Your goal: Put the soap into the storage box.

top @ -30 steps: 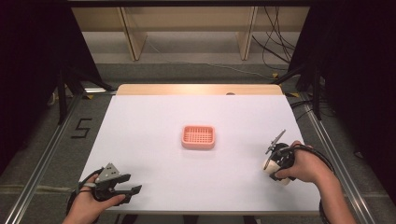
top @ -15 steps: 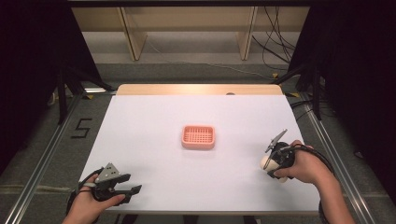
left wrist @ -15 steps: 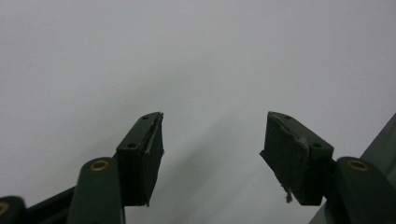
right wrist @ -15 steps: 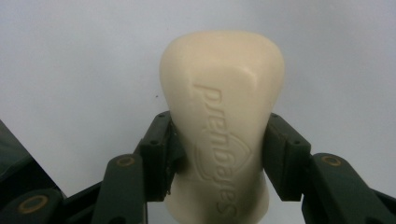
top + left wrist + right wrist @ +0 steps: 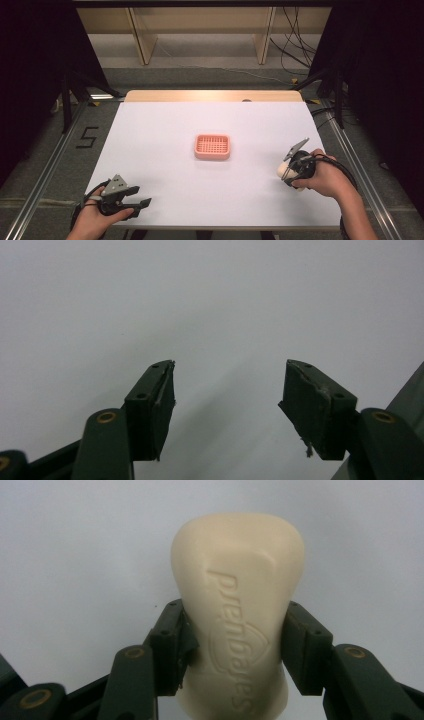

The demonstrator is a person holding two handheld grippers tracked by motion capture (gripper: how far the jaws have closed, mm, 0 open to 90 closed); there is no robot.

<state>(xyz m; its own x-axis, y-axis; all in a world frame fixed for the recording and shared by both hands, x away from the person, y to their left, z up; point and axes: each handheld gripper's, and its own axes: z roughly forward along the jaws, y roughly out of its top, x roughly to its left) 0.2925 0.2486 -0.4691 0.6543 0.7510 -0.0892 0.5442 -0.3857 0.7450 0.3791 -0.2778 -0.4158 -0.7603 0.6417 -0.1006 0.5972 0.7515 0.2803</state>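
Note:
A cream bar of soap [image 5: 239, 615] with embossed lettering sits between the jaws of my right gripper [image 5: 235, 640], which is shut on its sides. In the high view the right gripper [image 5: 290, 172] rests at the table's right front, with the pale soap [image 5: 281, 171] at its tip. A salmon-pink slotted soap dish [image 5: 212, 146] lies at the middle of the white table, apart from both grippers. My left gripper [image 5: 137, 197] stays at the front left corner. Its jaws stand open over bare white surface in the left gripper view [image 5: 225, 400].
The white table top [image 5: 165, 130] has a wooden strip along its far edge. Metal rails run along both sides of the table. Shelving legs and cables stand on the floor beyond the far edge.

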